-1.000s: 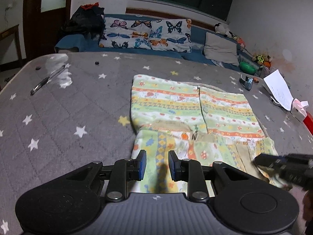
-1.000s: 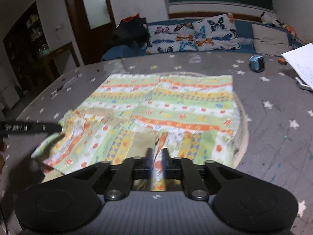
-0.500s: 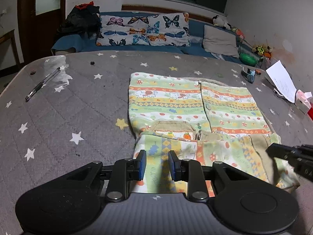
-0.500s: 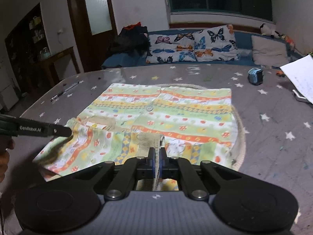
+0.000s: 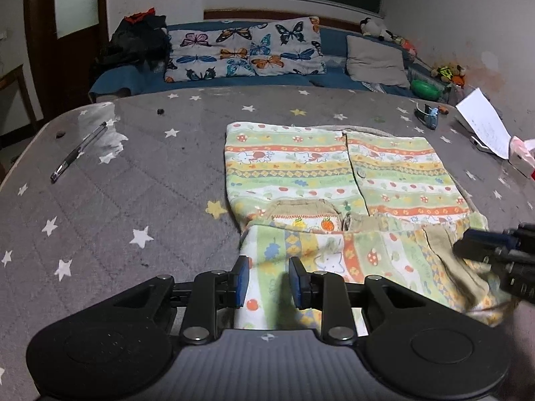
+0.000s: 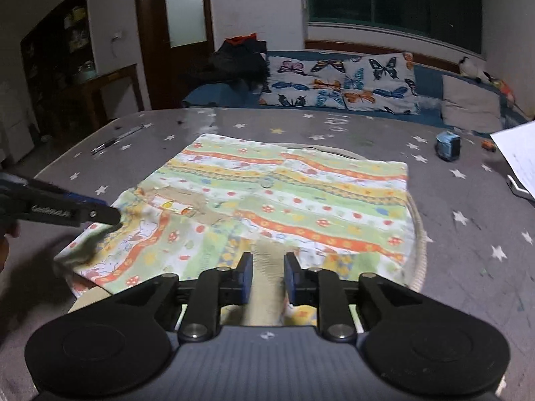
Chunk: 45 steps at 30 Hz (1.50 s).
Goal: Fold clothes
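Patterned garment spread flat on star-print table, near hem folded up | pen seen far left | left gripper jaws parted over hem | right gripper jaws parted, cloth between, unpinched

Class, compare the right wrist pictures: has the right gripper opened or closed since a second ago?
Yes. The right gripper has opened: its jaws, earlier pinched on the garment, now stand apart, with the beige strip lying loose between them.
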### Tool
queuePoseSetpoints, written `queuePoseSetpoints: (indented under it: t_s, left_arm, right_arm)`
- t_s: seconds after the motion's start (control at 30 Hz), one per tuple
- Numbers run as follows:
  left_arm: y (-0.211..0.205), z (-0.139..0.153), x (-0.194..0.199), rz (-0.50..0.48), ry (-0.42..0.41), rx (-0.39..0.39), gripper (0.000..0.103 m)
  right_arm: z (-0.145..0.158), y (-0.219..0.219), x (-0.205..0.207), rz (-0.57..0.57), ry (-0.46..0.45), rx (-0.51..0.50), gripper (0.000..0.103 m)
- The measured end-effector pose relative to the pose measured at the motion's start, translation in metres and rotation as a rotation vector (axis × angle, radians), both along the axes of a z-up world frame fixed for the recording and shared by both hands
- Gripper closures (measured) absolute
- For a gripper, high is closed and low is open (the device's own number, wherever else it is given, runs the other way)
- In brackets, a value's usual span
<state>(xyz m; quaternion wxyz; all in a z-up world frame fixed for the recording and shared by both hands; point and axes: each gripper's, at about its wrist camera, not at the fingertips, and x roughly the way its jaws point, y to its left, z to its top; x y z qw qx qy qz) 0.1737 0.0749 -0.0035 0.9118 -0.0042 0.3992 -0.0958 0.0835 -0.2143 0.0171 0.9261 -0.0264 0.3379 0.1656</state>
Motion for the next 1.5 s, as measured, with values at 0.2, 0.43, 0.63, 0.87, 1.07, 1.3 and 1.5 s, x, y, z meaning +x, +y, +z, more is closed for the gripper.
queuePoseSetpoints:
  t_s: [0.2,0.43,0.63,0.87,1.07,1.3,1.5]
  left_arm:
    - [-0.004,-0.008,0.018,0.027,0.029,-0.039,0.075]
    - [-0.007,0.000,-0.003,-0.025,0.003,0.007,0.075]
    - [-0.014,0.008,-0.058,-0.164,-0.048,0.136,0.075]
    - [-0.044,-0.010,-0.128,-0.398,-0.120,0.347,0.065]
    - [-0.067,-0.025,-0.142,-0.450,-0.214,0.441,0.062]
    - [-0.086,-0.026,-0.145,-0.497,-0.336,0.453,0.062]
    - [-0.084,-0.008,-0.124,-0.471,-0.316,0.320,0.092]
  right_arm:
    - [-0.011,0.008,0.003,0.060,0.053,-0.001,0.082]
    - [-0.008,0.009,-0.011,0.140,0.046,-0.040,0.079]
    - [-0.010,0.008,-0.031,0.227,0.050,-0.105,0.079]
    - [0.001,-0.007,-0.054,0.259,0.048,-0.125,0.062]
    - [-0.002,-0.012,-0.080,0.303,0.010,-0.244,0.049]
    - [-0.010,-0.009,-0.105,0.376,-0.080,-0.374,0.025]
    - [-0.018,0.006,-0.113,0.460,-0.187,-0.419,0.024]
